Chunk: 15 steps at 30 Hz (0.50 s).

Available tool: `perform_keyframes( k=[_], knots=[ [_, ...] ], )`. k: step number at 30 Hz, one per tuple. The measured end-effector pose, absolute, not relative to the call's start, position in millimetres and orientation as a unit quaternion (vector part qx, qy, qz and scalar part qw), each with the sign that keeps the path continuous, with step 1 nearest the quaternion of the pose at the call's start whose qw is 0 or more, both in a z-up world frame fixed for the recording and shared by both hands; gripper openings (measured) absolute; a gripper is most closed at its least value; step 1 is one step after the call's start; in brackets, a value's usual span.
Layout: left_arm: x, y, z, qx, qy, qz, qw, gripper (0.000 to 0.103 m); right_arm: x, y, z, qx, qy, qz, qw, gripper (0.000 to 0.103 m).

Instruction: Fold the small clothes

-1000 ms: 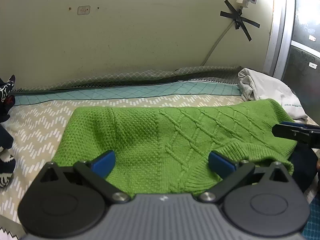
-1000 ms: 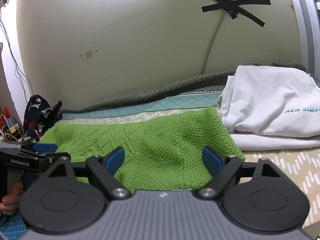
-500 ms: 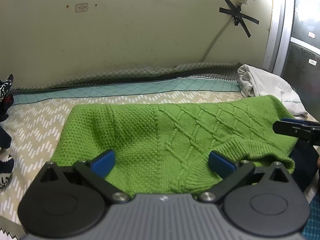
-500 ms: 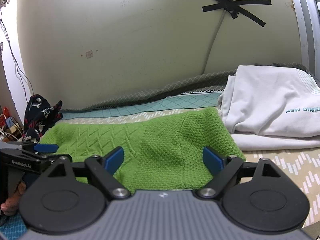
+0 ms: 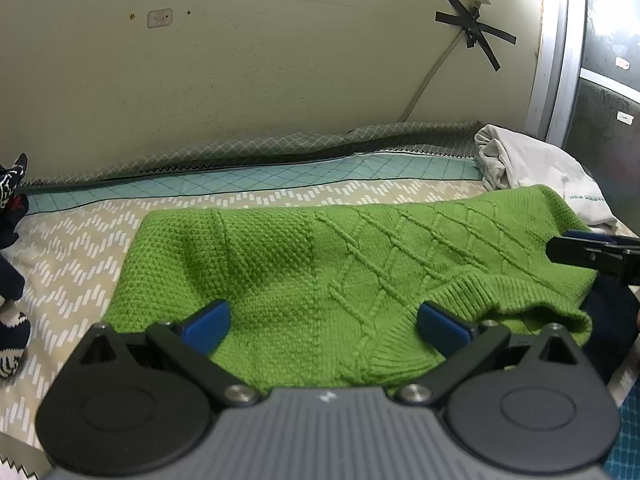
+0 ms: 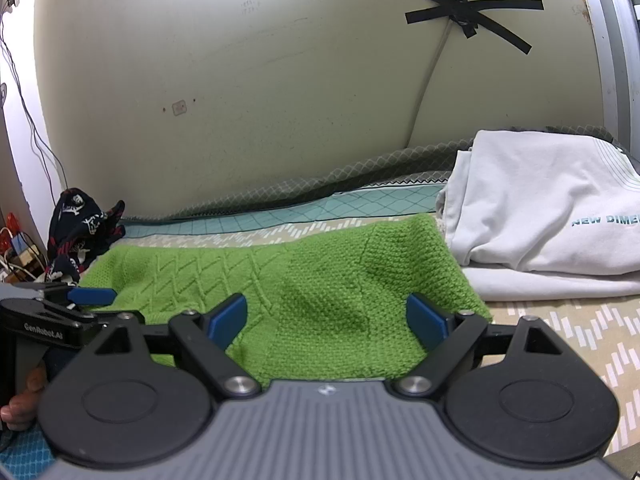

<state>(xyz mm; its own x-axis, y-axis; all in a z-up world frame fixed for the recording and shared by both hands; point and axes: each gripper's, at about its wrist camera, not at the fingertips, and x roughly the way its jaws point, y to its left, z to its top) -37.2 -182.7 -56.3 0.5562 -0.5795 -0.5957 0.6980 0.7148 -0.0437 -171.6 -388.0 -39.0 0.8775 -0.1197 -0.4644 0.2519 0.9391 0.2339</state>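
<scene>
Left wrist view: your left gripper (image 5: 323,322) hangs low over the near edge of the green sweater (image 5: 340,264), jaws spread wide, both blue pads (image 5: 208,325) clear of the knit with nothing pinched between them. The sweater lies spread across the patterned bedsheet (image 5: 68,248), its ribbed hem curling up toward you on the right side. Out at the right edge, your right gripper (image 5: 596,250) pokes in over the sweater's far end; from here you can't tell how its jaws stand. Behind the sweater, a white shirt (image 5: 532,168) sits bunched near the wall (image 5: 280,80), and a dark patterned garment (image 5: 12,200) shows at the left edge.

Right wrist view: your right gripper (image 6: 326,320) is also wide open, its blue pads (image 6: 228,320) set apart above the sweater's (image 6: 320,276) near end, gripping nothing. The knit runs from under the jaws off to the left, flat on the bedsheet (image 6: 560,320). The folded white shirt (image 6: 540,216) lies just beside the sweater on the right, touching its far corner. At the left, your left gripper (image 6: 64,308) reaches in over the sweater's other end, with your fingers (image 6: 20,412) visible below it. The dark garment (image 6: 80,228) is heaped against the wall (image 6: 240,80) behind.
</scene>
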Motion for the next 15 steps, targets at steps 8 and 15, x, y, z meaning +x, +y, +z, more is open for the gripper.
perform_keyframes(
  k=[8, 15],
  knots=[
    [-41.6, -184.6, -57.7, 0.109, 0.294, -0.357, 0.88, 0.103, -171.3, -388.2, -39.4, 0.145, 0.227, -0.097, 0.958, 0.082],
    [-43.0, -184.6, -57.9, 0.121, 0.293, -0.363, 0.876, 0.103, -171.5, -388.3, -39.7, 0.145, 0.227, -0.097, 0.958, 0.083]
  ],
)
